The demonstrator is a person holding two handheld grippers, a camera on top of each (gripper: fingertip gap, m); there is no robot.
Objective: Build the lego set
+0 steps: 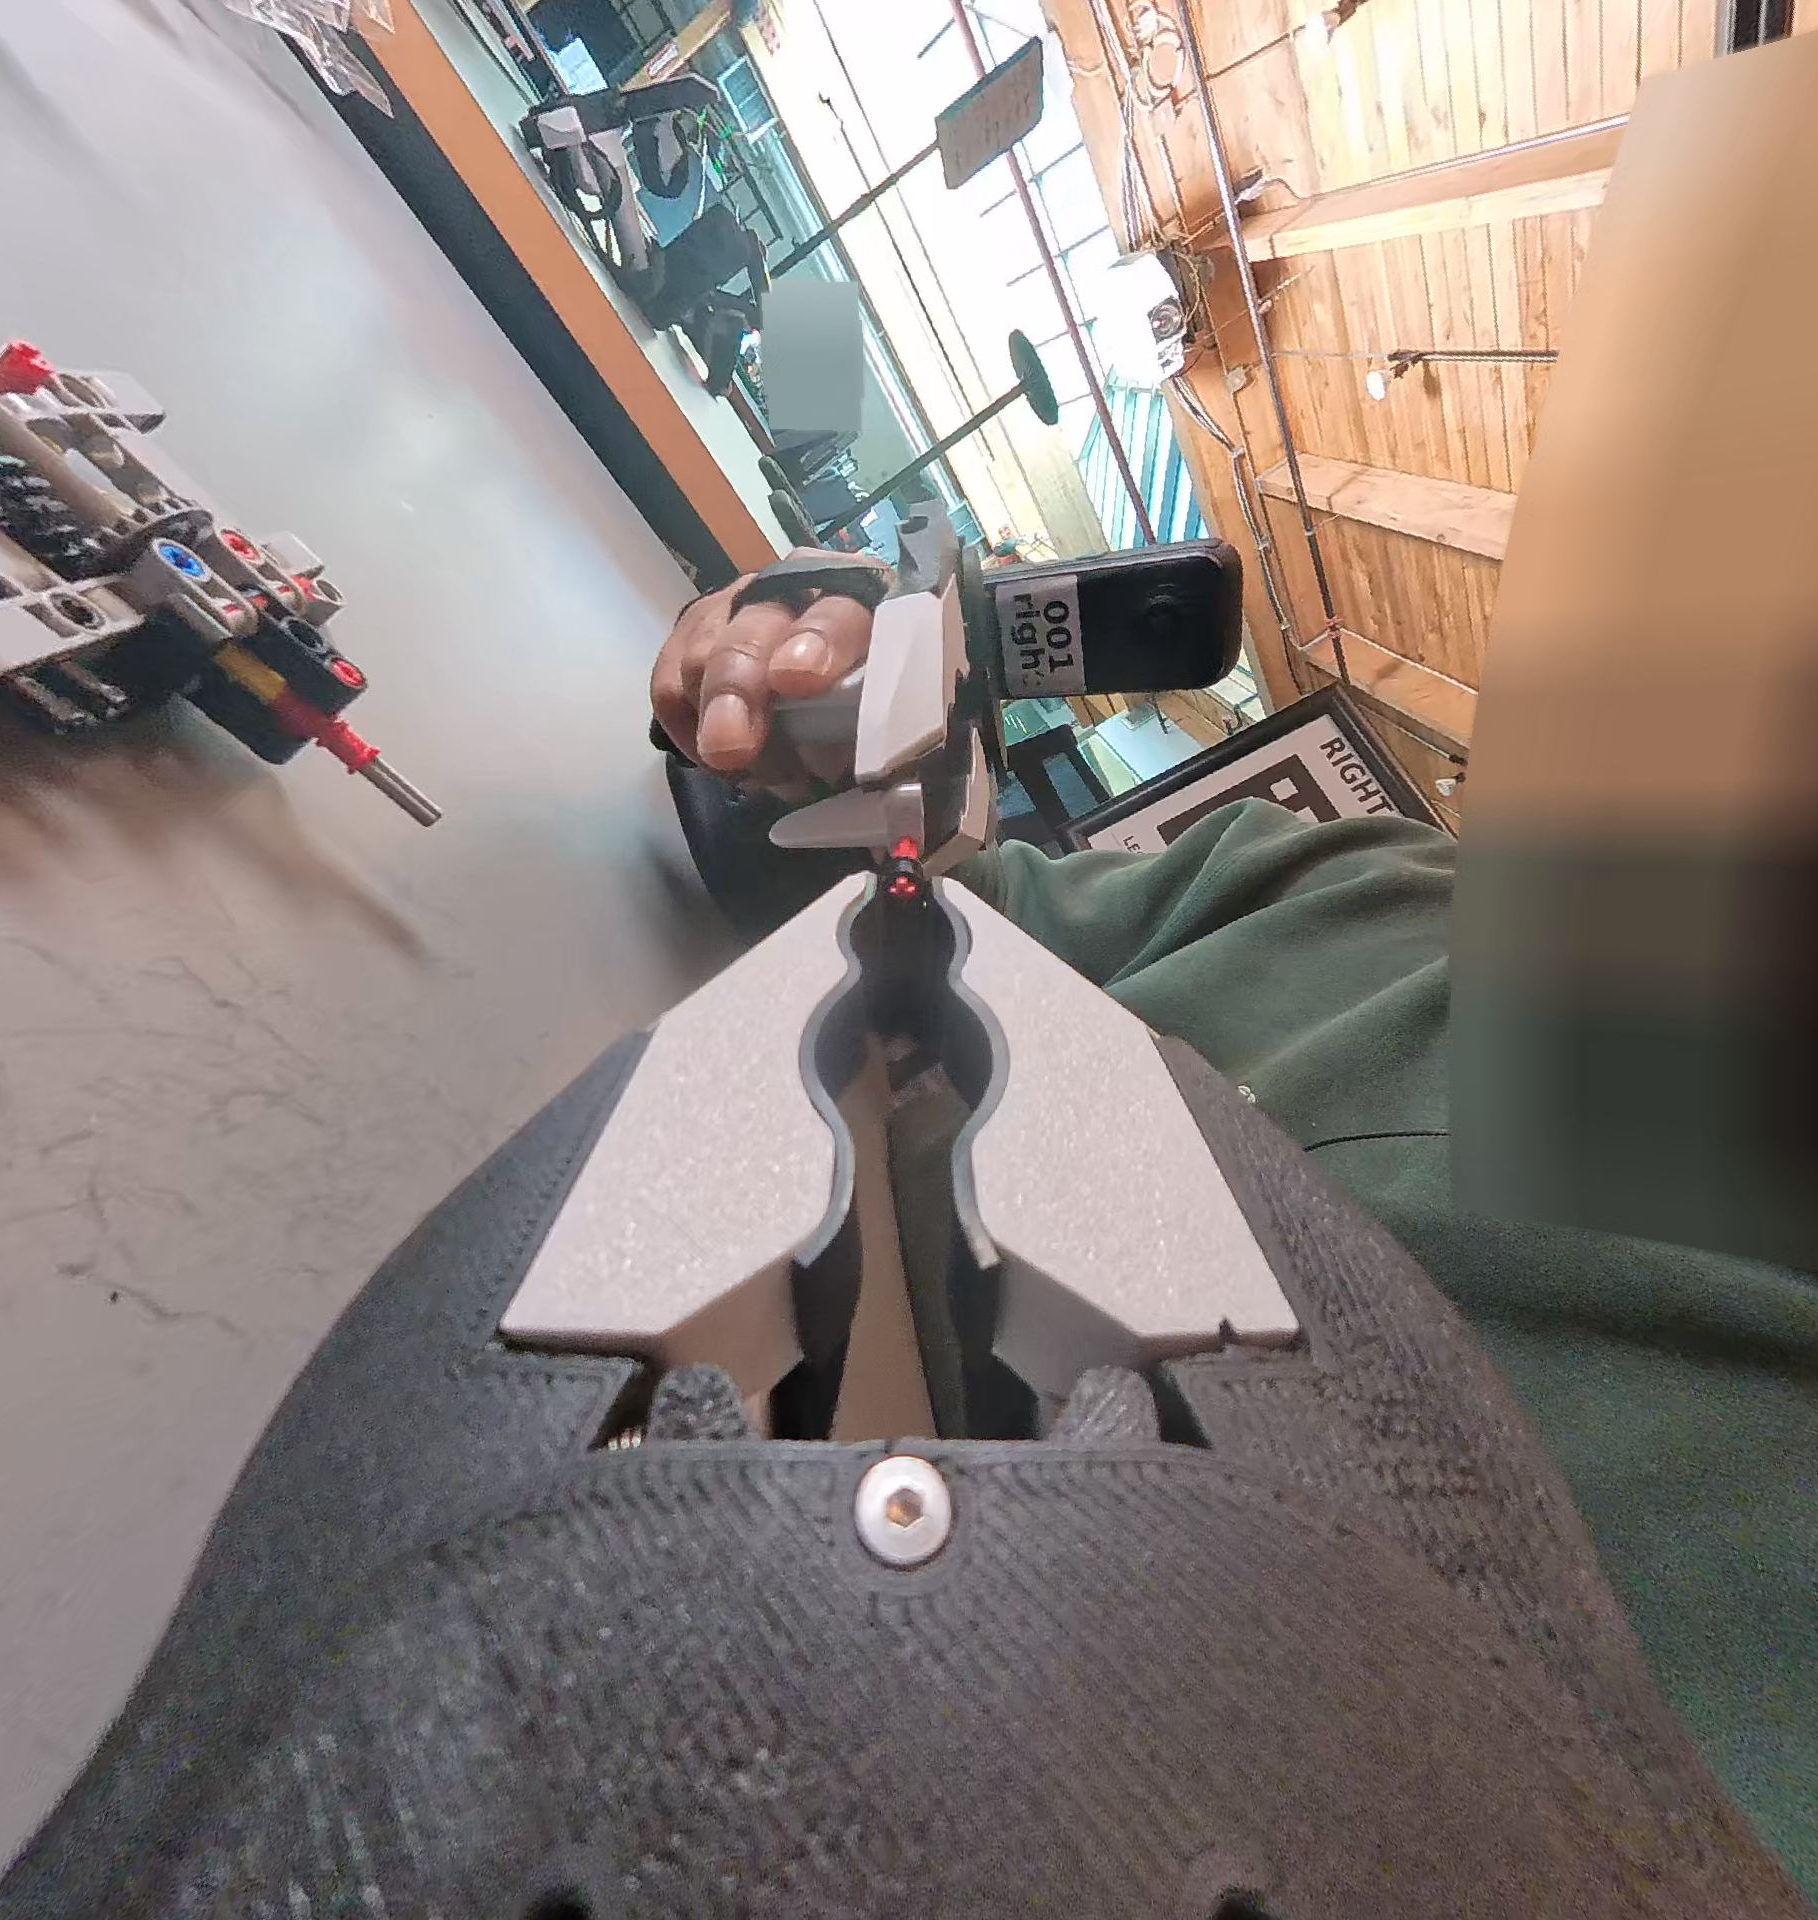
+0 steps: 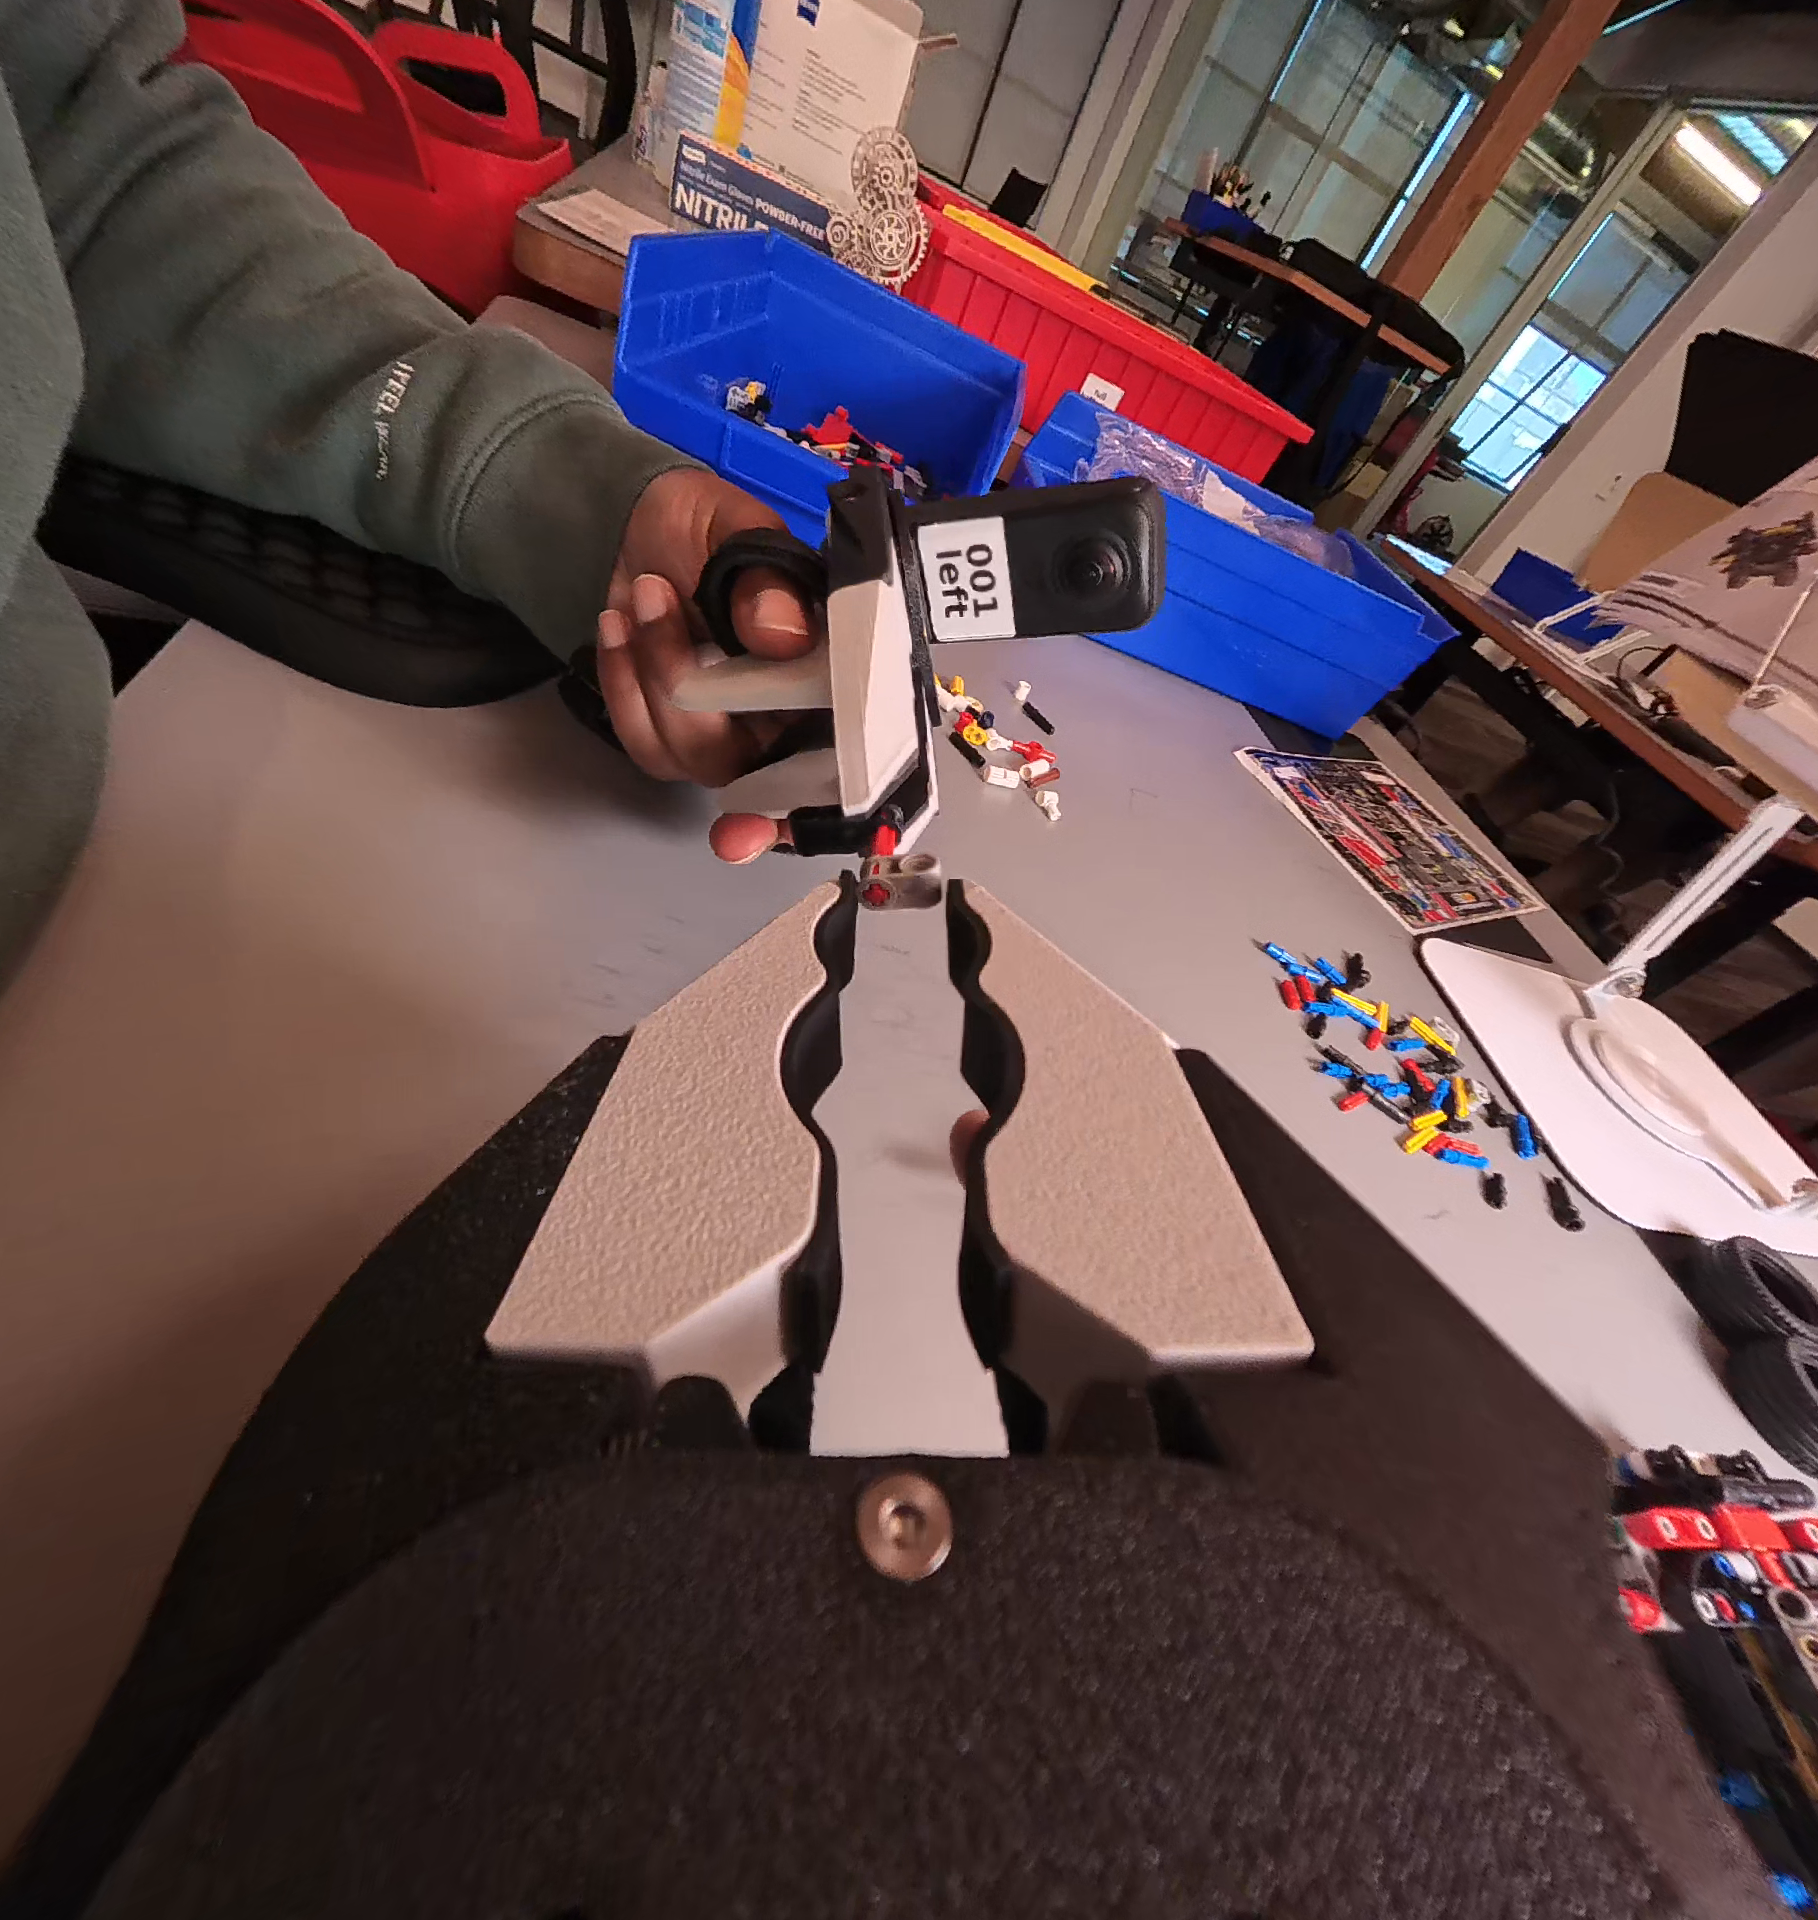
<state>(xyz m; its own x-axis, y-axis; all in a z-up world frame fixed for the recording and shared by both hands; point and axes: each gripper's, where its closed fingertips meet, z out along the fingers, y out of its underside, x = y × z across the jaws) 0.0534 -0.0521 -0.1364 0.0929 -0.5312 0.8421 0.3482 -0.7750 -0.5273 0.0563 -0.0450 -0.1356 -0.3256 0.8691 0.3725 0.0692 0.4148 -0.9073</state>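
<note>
left gripper (image 1: pixel 903 891) pinched narrow on a red pin (image 1: pixel 901 883); right gripper (image 2: pixel 897 891) narrowed on a small grey connector (image 2: pixel 899 879), both lifted above the grey table (image 2: pixel 1144 831), tips nearly touching. could misalign and pop either piece loose among scattered pins (image 2: pixel 1393 1070). half-built chassis (image 1: pixel 105 540) waiting well apart.

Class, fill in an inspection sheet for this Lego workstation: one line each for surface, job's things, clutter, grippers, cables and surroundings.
Surface: grey table, mostly bare nearby.
Job's things: partly built model; grey connector with a red pin; loose pins; tyres; instruction sheet.
Clutter: small scattered parts.
Grippers: left gripper shut on the red pin; right gripper holding the grey connector.
Cables: wiring along the wooden wall.
Surroundings: blue bins, red bin.
</note>
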